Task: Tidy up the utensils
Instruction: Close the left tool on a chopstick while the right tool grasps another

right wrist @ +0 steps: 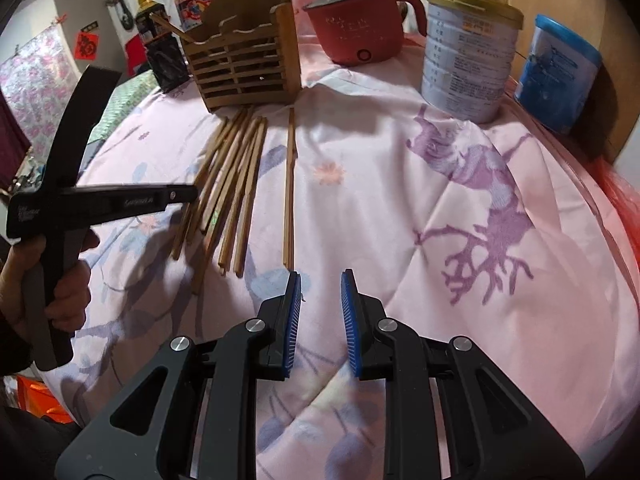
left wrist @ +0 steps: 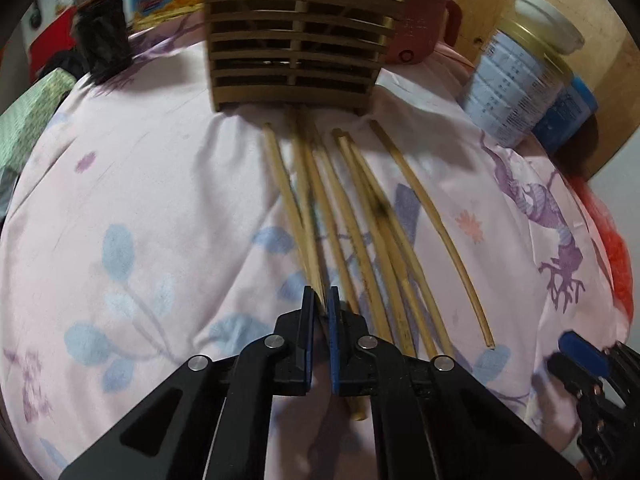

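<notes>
The left claw (left wrist: 321, 300) is pinched down to a narrow slit on one chopstick (left wrist: 308, 216), gripping it near its close end; that stick runs away from the pads toward the wooden holder (left wrist: 296, 44) and looks blurred along its length. The other chopsticks (left wrist: 372, 236) lie fanned on the pink floral cloth (left wrist: 140, 184) just to the right of the clamped one, their far tips pointing at the foot of the holder, and one curved stick (left wrist: 436, 224) lies apart on the outer right of the fan.

The right claw (right wrist: 320, 280) stands partly parted with nothing between its blue pads, hovering over bare cloth. In its view a lone chopstick (right wrist: 289, 188) lies just ahead of its left pad and reaches toward the holder (right wrist: 244, 68), while the bundle (right wrist: 228, 184) sits farther left, under the left tool, which a hand (right wrist: 60, 280) grips.

Right of the holder stand a red pot (right wrist: 356, 28), then a large tin (right wrist: 468, 52), then a blue canister (right wrist: 556, 76). Left of the holder is a dark bottle (right wrist: 160, 48).
</notes>
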Demonstrator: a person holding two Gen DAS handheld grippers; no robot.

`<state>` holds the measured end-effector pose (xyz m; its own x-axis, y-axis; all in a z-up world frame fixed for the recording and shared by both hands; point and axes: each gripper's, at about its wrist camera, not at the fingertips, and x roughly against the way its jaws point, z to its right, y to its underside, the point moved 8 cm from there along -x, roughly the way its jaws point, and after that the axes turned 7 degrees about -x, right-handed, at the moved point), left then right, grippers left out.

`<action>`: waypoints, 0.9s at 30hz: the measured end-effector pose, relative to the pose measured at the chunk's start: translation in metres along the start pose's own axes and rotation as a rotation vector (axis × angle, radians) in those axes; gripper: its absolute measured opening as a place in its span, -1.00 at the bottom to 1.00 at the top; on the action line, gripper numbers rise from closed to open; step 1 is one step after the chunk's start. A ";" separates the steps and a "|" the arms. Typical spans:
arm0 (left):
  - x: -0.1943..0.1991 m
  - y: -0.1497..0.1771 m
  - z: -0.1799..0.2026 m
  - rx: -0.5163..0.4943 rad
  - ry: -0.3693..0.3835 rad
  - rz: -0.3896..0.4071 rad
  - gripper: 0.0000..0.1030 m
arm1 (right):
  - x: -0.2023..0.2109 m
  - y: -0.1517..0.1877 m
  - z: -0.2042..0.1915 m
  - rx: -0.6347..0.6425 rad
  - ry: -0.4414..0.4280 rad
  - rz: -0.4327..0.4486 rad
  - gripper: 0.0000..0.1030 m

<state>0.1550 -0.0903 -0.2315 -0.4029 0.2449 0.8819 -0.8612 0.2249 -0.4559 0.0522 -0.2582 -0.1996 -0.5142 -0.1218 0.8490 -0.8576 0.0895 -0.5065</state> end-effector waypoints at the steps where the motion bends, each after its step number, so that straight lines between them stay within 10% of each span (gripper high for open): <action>1: 0.004 0.003 -0.003 0.019 -0.009 0.004 -0.88 | -0.003 -0.004 -0.001 0.014 -0.024 -0.002 -0.57; 9: 0.048 0.025 -0.022 0.168 -0.105 0.035 -0.89 | -0.032 -0.017 -0.015 0.058 -0.180 -0.069 -0.53; 19: 0.062 0.037 -0.048 0.068 -0.099 0.015 -0.89 | -0.047 -0.002 -0.019 0.012 -0.055 -0.041 -0.76; 27: 0.085 0.021 -0.049 -0.029 -0.122 0.083 -0.89 | 0.023 -0.035 -0.024 0.037 0.000 0.127 -0.99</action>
<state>0.1179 -0.0184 -0.1722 -0.5085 0.1472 0.8484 -0.8149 0.2361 -0.5294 0.0705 -0.2402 -0.1593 -0.6184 -0.1122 0.7778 -0.7857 0.0674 -0.6150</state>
